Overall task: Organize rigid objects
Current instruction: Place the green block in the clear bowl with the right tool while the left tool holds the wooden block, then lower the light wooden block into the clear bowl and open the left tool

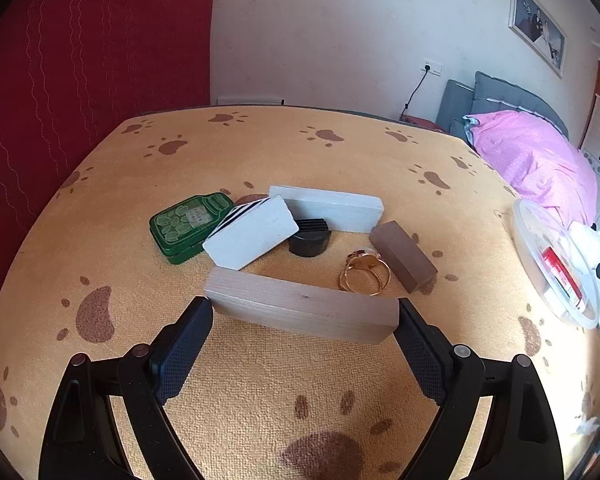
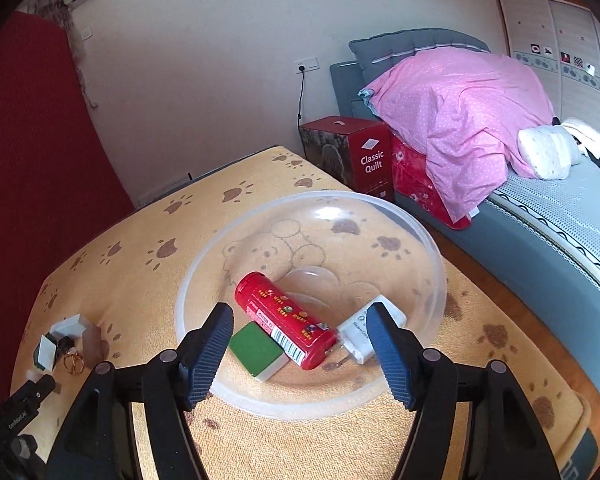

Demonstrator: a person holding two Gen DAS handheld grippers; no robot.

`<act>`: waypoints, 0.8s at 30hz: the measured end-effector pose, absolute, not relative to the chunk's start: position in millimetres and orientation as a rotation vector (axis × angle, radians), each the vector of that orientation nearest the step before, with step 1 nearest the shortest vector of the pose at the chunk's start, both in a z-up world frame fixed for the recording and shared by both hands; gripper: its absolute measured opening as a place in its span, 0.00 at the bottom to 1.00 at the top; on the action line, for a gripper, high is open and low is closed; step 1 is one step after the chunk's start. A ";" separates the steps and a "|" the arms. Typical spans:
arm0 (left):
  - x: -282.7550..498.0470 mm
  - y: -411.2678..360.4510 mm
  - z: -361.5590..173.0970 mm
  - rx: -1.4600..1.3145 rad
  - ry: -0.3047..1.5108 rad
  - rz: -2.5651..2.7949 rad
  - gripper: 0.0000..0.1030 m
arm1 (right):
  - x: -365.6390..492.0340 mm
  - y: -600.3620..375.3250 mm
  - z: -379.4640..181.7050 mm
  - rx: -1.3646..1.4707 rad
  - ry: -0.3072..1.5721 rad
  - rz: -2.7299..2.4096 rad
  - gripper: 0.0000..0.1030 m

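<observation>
My left gripper (image 1: 303,312) stands wide open, its two pads at either end of one long pale wooden block (image 1: 300,308); whether they touch the ends I cannot tell. Beyond that block I count seven more pieces. There is one green tin (image 1: 188,226) embossed with a jar, far left, and one white block (image 1: 252,236) tilted against it with black stripes on its top end. One long white block (image 1: 327,208) lies behind, and one black ribbed piece (image 1: 309,238) sits in the middle. One dark brown block (image 1: 401,256) lies to the right. Two gold rings (image 1: 363,274), overlapping, sit just beyond the long block and beside the brown one.

My right gripper (image 2: 300,340) is also open and holds nothing, its blue-edged pads hanging over the near rim of one clear plastic bowl (image 2: 419,236). Inside the bowl lie three things. One red cylindrical container (image 2: 284,320) lies on its side straight ahead. One green-topped tile (image 2: 258,350) touches it on the left, and one white charger plug (image 2: 365,332) sits on the right, partly behind my right pad.

Everything rests on an orange cloth (image 1: 260,148) printed with brown paw marks. A red curtain (image 1: 80,60) hangs to the left. To the right are a grey bed (image 2: 539,240) under a pink quilt (image 2: 459,112), a red box (image 2: 351,152) labelled "Classic Quilt", and a framed picture (image 1: 537,26) on the white wall.
</observation>
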State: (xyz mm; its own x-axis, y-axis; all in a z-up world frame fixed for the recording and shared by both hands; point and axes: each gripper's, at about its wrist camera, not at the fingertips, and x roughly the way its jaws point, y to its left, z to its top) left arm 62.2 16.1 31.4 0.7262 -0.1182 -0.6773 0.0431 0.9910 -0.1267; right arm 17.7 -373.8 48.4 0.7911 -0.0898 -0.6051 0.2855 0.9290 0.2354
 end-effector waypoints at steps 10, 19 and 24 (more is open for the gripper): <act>54.8 -28.0 39.2 -0.069 0.772 -0.185 0.88 | 9.1 -390.5 36.1 0.339 0.643 -0.193 0.77; 51.8 -77.1 53.8 0.007 0.747 -0.273 0.88 | 2.3 -397.7 27.6 0.300 0.642 -0.159 0.77; 55.9 -97.6 56.7 0.031 0.756 -0.296 0.88 | -2.5 -398.0 24.7 0.286 0.623 -0.146 0.77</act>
